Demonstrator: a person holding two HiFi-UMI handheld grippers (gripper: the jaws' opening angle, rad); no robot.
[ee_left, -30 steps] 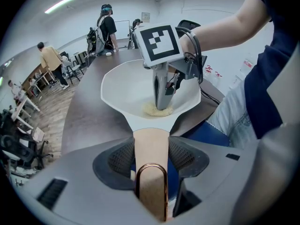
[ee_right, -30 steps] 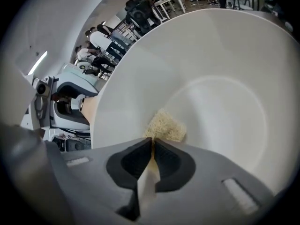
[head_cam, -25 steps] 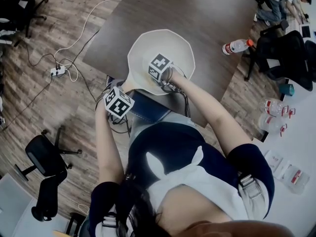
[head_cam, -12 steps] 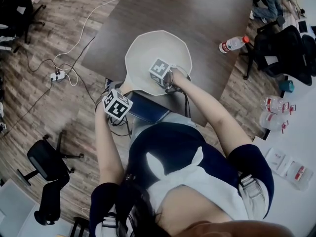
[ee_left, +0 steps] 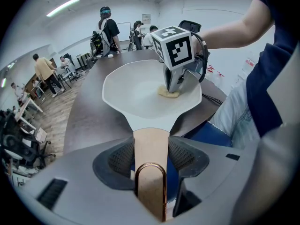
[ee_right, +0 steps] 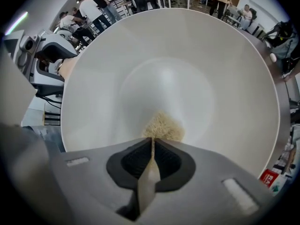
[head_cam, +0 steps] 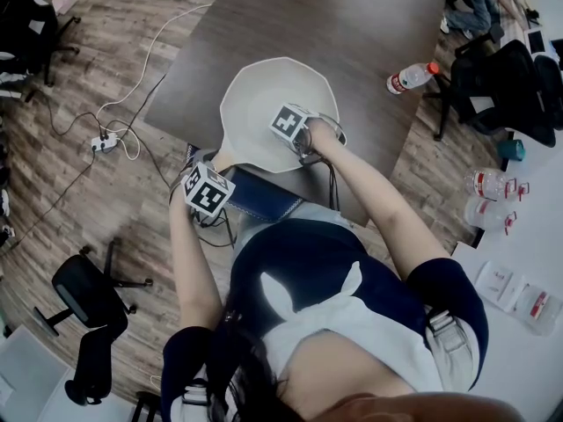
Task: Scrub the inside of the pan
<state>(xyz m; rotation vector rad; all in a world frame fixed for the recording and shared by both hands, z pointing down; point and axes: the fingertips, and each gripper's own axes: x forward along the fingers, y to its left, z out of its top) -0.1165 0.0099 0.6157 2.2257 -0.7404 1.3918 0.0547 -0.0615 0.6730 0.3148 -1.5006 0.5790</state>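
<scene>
Leftmost, a white power strip [head_cam: 103,143] lies on the wood floor, well apart from the dark table [head_cam: 369,25]. Next, the left gripper [ee_left: 151,156] sits just off the table's near edge. Its jaws are closed on the pan handle [ee_left: 151,136], a flat copper-coloured bar with a hanging loop at its end, and both pads press against its sides. From that handle the white pan [head_cam: 255,95] spreads out over the tabletop close to the person, its rim faceted. Over the pan's near right part the right gripper [ee_right: 152,149] points down into it. Its jaws are nearly together, pinching a thin edge of a tan fibrous scrubbing pad [ee_right: 162,125] whose bulk rests on the pan's floor. Farther right, a plastic bottle [head_cam: 412,78] with a red cap lies on its side near the table's edge.
</scene>
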